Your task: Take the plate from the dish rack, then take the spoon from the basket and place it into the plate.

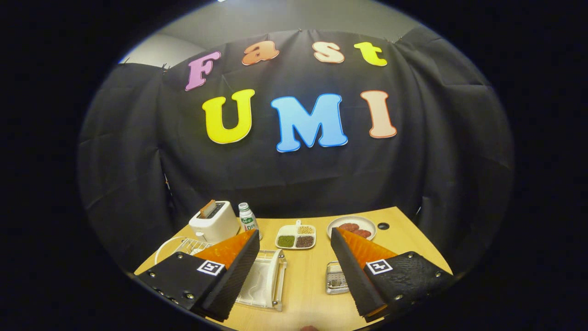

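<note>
Gripper (294,257) spread wide, empty, above wood table (308,285) w/ black cloth wall (294,174) behind.

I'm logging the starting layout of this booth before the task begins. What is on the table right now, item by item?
Table: one, light wood, under everything.
Toaster: one, white, with toast in the slot, far left of the table.
Bottle: one, white with a green label, right beside the toaster.
Divided dish: one, white, holding green, tan and dark brown grains, centre back.
Plate: one, white, with reddish pieces on it, back right.
Dish rack: one, white wire, left, partly behind the left finger.
Clear tray: one, transparent, just inside the left finger.
Basket: one, small metal, beside the right finger; contents too small to tell.
Hand-held gripper: one, fingers wide apart above the table, holding nothing.
</note>
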Available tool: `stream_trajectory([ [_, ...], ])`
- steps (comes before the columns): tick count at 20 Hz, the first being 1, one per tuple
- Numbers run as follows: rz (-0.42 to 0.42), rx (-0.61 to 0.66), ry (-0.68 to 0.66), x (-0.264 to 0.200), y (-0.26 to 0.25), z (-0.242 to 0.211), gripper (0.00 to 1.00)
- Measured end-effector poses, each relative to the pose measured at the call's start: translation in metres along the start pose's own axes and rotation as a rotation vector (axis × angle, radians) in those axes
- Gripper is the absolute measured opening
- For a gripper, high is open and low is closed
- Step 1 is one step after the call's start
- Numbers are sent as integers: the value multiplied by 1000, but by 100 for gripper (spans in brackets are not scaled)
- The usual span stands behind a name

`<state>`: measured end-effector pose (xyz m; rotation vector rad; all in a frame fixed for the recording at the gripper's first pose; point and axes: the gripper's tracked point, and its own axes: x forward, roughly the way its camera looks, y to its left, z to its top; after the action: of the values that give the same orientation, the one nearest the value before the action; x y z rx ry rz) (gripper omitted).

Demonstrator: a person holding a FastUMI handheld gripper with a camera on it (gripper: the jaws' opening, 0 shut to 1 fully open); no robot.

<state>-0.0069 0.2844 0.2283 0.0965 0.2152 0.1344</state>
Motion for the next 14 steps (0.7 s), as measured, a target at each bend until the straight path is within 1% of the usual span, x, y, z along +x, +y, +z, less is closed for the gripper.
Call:
stream_trajectory([
  [3,38,42,112,15,26,-19,97],
  [5,56,55,164,27,38,-25,97],
  [13,98,65,422,77,78,-60,97],
  [14,93,60,445,83,82,-65,97],
])
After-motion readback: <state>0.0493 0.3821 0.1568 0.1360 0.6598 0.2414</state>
